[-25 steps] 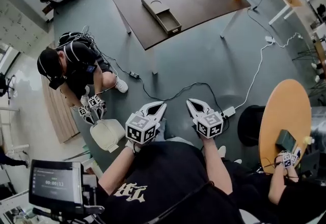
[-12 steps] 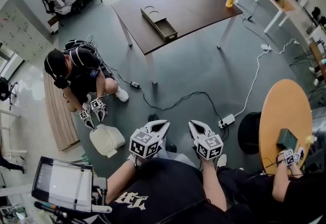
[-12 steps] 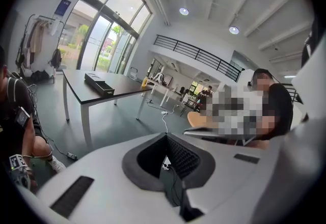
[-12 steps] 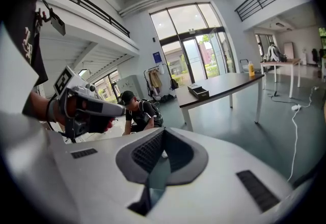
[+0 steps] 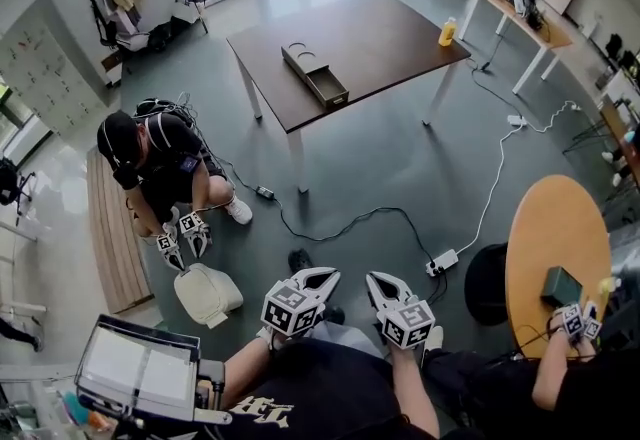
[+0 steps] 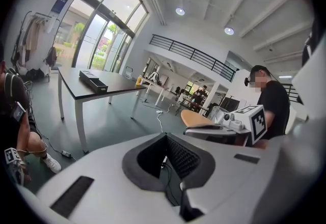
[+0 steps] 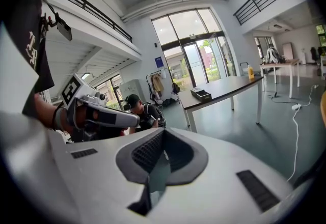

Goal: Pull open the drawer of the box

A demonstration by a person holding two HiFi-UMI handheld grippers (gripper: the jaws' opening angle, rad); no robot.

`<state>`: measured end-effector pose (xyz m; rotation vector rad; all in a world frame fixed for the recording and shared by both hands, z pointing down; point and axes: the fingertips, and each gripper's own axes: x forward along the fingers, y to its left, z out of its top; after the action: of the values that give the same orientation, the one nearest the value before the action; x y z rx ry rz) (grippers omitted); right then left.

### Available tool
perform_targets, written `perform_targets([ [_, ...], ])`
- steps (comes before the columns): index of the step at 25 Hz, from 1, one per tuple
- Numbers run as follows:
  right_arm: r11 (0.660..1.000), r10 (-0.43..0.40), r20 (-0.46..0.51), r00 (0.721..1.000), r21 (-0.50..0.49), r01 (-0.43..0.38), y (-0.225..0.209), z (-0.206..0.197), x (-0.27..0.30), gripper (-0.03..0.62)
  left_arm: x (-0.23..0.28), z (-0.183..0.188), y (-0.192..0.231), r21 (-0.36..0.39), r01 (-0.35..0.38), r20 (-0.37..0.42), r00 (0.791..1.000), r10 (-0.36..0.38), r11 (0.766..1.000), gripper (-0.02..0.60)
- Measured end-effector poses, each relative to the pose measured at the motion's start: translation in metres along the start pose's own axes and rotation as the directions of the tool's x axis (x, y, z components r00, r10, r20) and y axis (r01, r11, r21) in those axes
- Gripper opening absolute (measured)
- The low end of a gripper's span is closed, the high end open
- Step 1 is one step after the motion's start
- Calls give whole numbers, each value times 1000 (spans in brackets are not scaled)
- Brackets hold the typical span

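Both claws are parked low against my body, I judge because nothing is in reach. My left gripper has its jaws together and empty, and my right gripper is the same.

The long dark box sits on the dark brown rectangular table, well apart from me. Its drawer is already standing out.

In between are a trailing black cable and a crouching person off to the left.

The box lies on the worktop, near its front-left edge, with the drawer sticking out of the box's nearer end. A bottle stands at the worktop's right corner. The left tool and right tool are side by side, well apart from the worktop. A crouching person is to their left and a round table to their right. A power strip lies on the floor just ahead of the right tool.
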<state>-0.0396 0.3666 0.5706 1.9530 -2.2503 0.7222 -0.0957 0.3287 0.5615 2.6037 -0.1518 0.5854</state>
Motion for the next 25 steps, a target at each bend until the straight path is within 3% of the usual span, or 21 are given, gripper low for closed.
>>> perform_targets([
  [8, 1000, 8, 24, 1000, -23, -8, 10, 8, 0, -14, -14, -9, 7, -17, -39, 3, 999, 39, 999, 8],
  [25, 998, -53, 8, 999, 19, 52, -12, -8, -15, -14, -2, -14, -9, -7, -10, -21, 1000, 9, 1000, 6],
])
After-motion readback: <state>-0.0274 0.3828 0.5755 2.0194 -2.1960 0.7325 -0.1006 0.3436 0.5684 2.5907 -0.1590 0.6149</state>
